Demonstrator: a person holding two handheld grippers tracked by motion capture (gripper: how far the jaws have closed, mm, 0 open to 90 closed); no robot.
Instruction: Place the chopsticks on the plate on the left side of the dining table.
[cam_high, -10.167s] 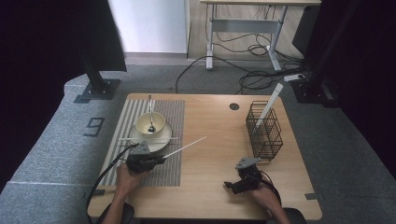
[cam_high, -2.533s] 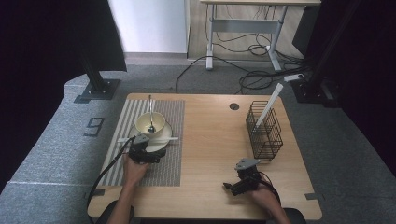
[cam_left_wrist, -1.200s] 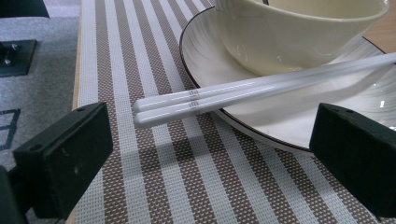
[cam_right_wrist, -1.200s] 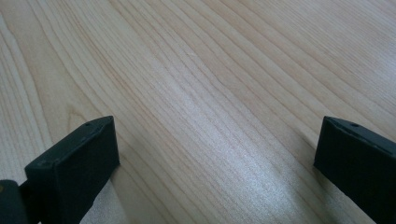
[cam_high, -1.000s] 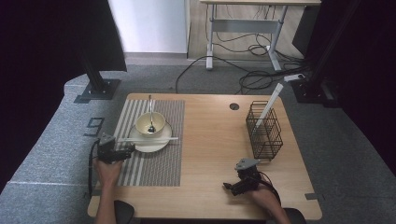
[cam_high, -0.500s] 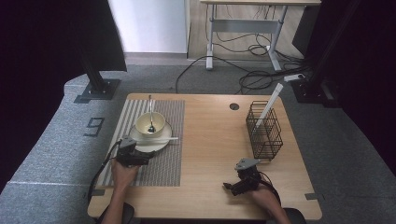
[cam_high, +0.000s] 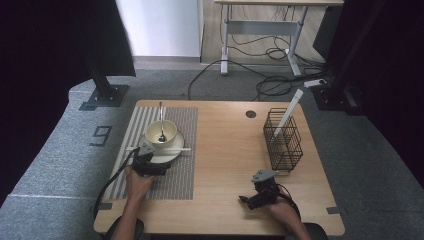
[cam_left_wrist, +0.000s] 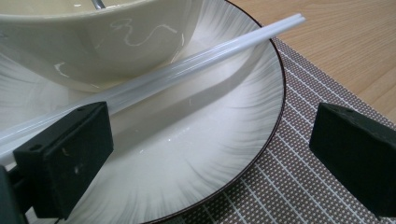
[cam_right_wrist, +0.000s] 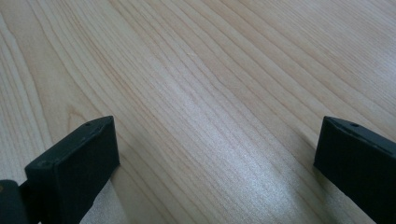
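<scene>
A cream bowl (cam_high: 161, 133) with a metal spoon (cam_high: 161, 120) in it stands on a white plate (cam_high: 172, 150) on the striped placemat (cam_high: 175, 175). White chopsticks (cam_high: 185, 149) lie across the plate in front of the bowl. My left gripper (cam_high: 152, 165) is at the plate's near edge. In the left gripper view it (cam_left_wrist: 210, 135) is open, with the plate (cam_left_wrist: 187, 163) between its jaws, the chopsticks (cam_left_wrist: 196, 67) just beyond the left jaw and the bowl (cam_left_wrist: 93, 37) behind. My right gripper (cam_high: 255, 196) rests open on bare wood (cam_right_wrist: 210, 93).
A black wire basket (cam_high: 283, 141) stands at the table's right with a white stick (cam_high: 290, 106) leaning out of it. A round cable hole (cam_high: 250, 114) is at the back edge. The wooden table (cam_high: 225, 150) has open room in its middle.
My left gripper, out past the mat's left edge a second ago, has come back right to the plate's near rim. The chopsticks stay on the plate; the right gripper has not moved.
</scene>
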